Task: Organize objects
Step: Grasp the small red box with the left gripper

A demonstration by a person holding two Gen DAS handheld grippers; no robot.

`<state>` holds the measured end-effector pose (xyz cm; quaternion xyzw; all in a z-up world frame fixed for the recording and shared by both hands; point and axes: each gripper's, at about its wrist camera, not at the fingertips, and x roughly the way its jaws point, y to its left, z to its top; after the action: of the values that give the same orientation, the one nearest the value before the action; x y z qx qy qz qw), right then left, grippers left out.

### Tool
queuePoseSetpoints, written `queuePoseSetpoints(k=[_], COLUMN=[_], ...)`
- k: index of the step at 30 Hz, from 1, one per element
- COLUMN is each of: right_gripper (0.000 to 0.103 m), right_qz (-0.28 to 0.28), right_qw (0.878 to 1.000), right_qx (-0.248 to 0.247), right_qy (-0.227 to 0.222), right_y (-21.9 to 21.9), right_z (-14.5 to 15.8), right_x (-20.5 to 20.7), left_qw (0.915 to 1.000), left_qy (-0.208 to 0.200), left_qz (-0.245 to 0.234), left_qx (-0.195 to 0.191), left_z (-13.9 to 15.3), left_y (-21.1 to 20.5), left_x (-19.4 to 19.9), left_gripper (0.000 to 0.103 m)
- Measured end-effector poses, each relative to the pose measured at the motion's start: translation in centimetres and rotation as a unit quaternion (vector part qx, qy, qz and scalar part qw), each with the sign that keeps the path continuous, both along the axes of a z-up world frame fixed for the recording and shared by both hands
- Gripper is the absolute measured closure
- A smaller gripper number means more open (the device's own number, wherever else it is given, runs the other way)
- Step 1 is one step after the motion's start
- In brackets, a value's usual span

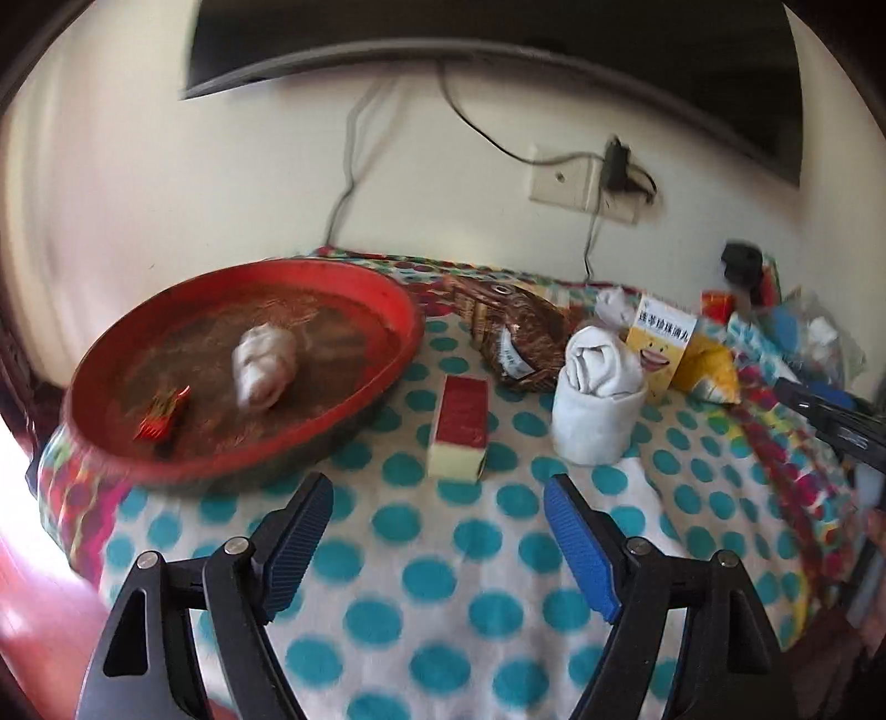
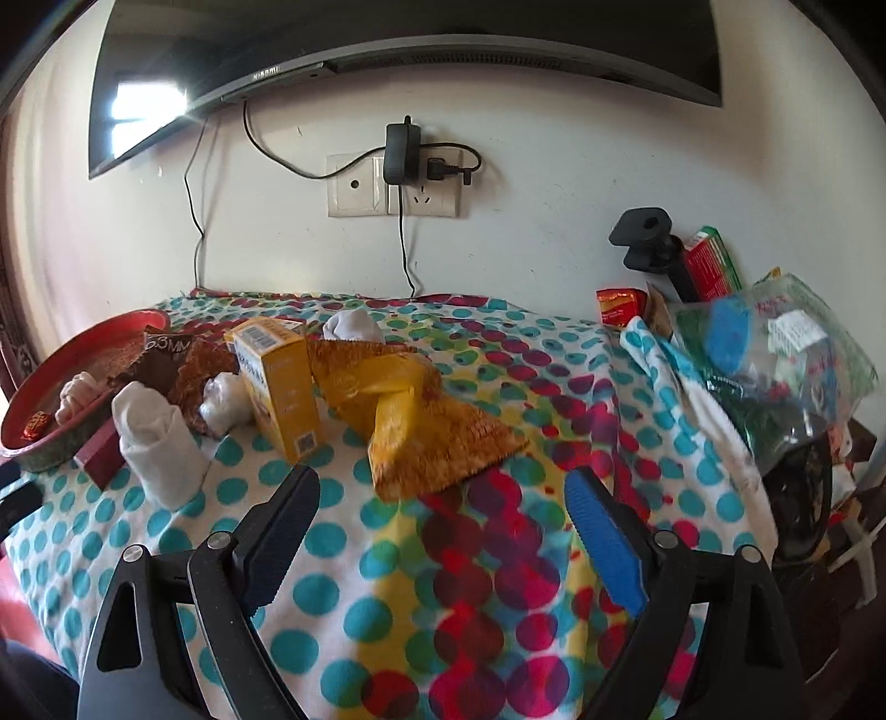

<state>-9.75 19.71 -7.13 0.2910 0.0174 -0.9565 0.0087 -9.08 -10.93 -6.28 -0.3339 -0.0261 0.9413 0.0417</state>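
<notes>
A red round tray sits at the left on the polka-dot cloth and holds a rolled white sock and a small red packet. A red-topped box lies just ahead of my open, empty left gripper. A rolled white sock stands to its right, in front of a yellow box. In the right wrist view my open, empty right gripper hovers over the cloth, near a yellow snack bag, the yellow box and the white sock.
A brown snack packet lies behind the red-topped box. A clear bag of items, a black stand and red packets crowd the right edge. The wall with a socket and a television is behind.
</notes>
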Motion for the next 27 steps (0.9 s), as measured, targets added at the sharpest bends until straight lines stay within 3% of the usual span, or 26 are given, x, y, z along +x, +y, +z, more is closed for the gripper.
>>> queuePoseSetpoints(k=[4, 7, 9, 12, 16, 18, 22, 27], right_gripper=[0.012, 0.010, 0.010, 0.010, 0.010, 0.010, 0.010, 0.009], right_qz=[0.016, 0.027, 0.038, 0.046, 0.063, 0.069, 0.075, 0.080], right_qw=[1.000, 0.999, 0.998, 0.998, 0.996, 0.996, 0.995, 0.993], right_qx=[-0.008, -0.028, -0.049, -0.050, -0.062, -0.061, -0.071, -0.082], right_qy=[0.014, 0.003, -0.008, -0.006, -0.014, -0.015, -0.018, -0.022], right_y=[0.4, 0.2, -0.2, -1.0, -2.0, -2.4, -2.5, -2.9], right_z=[-0.6, -0.8, -0.8, -1.0, -1.0, -1.0, -0.8, -1.0], right_x=[1.2, 1.1, 0.7, 1.0, 1.1, 1.2, 1.2, 1.2], left_qw=[0.9993, 0.9981, 0.9971, 0.9970, 0.9960, 0.9953, 0.9950, 0.9966], left_qy=[-0.025, -0.044, -0.066, -0.075, -0.086, -0.093, -0.098, -0.078], left_qz=[-0.002, -0.004, 0.002, 0.004, -0.001, -0.002, -0.017, -0.021], left_qx=[-0.029, -0.043, -0.037, -0.020, -0.027, -0.027, -0.008, -0.012], left_z=[-1.6, -2.4, -3.3, -3.3, -3.3, -3.6, -3.2, -1.6], left_y=[1.2, 1.7, 1.7, 1.2, 1.3, 1.3, 1.4, 2.3], left_x=[-3.3, -4.9, -6.1, -7.0, -8.0, -8.5, -8.4, -5.9], left_gripper=[0.024, 0.035, 0.043, 0.044, 0.047, 0.074, 0.074, 0.074])
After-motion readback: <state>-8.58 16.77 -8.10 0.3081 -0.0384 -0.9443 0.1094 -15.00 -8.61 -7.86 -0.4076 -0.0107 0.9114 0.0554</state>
